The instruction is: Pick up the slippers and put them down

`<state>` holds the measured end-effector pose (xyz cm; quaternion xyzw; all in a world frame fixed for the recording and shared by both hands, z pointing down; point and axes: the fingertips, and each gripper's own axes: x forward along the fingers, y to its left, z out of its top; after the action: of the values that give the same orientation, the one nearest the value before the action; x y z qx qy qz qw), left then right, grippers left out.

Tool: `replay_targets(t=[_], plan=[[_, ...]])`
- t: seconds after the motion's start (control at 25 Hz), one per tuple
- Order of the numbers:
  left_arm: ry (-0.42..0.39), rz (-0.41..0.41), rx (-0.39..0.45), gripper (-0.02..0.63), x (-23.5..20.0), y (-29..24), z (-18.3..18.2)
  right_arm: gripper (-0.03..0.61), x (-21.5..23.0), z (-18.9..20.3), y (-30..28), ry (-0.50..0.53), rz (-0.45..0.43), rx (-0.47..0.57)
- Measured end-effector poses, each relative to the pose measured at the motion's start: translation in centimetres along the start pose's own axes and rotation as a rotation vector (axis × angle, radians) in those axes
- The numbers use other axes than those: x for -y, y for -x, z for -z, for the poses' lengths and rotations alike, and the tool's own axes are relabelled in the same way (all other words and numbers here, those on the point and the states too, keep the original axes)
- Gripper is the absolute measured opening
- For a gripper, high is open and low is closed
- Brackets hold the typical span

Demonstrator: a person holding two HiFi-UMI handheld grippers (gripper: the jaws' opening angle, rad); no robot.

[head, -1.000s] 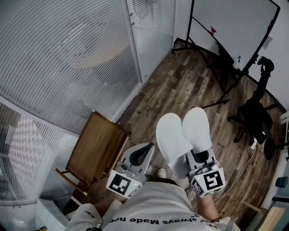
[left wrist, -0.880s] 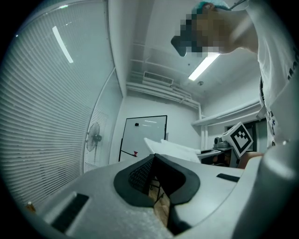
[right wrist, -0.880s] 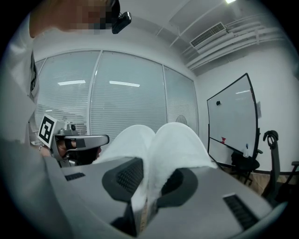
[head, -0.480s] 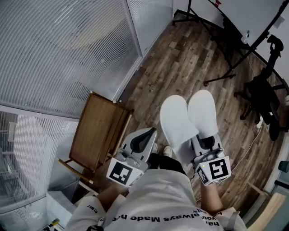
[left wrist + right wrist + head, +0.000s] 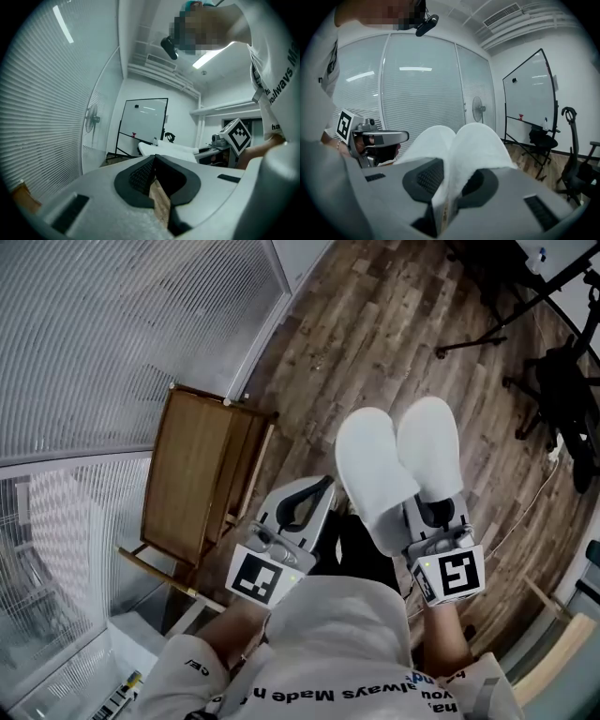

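Head view is showing me the right gripper (image 5: 431, 517) clamping the pair of white slippers (image 5: 396, 463) by their heel ends. I am seeing them side by side and touching, long axes running from near to far, toes pointing far and leaning a little left, above the wooden floor (image 5: 375, 343) and in front of the person's legs. In the right gripper view the jaws are pressing on the slippers (image 5: 474, 149) from both sides. The left gripper (image 5: 311, 493) is hanging just left of them with its jaws together on nothing; only floorboards are showing behind them. Compared with a second ago, both grippers are sitting lower, the slippers are keeping the same heading, and the wooden stool (image 5: 192, 474) on the left is looming larger.
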<state>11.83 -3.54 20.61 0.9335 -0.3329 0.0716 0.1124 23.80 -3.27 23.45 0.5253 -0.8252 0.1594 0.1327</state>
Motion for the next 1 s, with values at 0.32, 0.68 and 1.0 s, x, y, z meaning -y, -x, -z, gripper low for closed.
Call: replay_targets(t=[0.32,0.68,1.0], plan=[[0.015,0.000,-0.038,0.012,-1.7,-2.5,6.5,0.072,1.3,6.6,-3.6,-0.005,-0.006,-0.049],[0.058,-0.009,-0.072,0.012,-3.5,-3.8,14.4,0.071,1.7,14.0,-7.4,-0.008,-0.030,-0.091],[0.072,-0.001,-0.092,0.012,-5.2,-6.0,21.4,0.067,2.5,20.3,-11.4,-0.004,-0.042,-0.081]])
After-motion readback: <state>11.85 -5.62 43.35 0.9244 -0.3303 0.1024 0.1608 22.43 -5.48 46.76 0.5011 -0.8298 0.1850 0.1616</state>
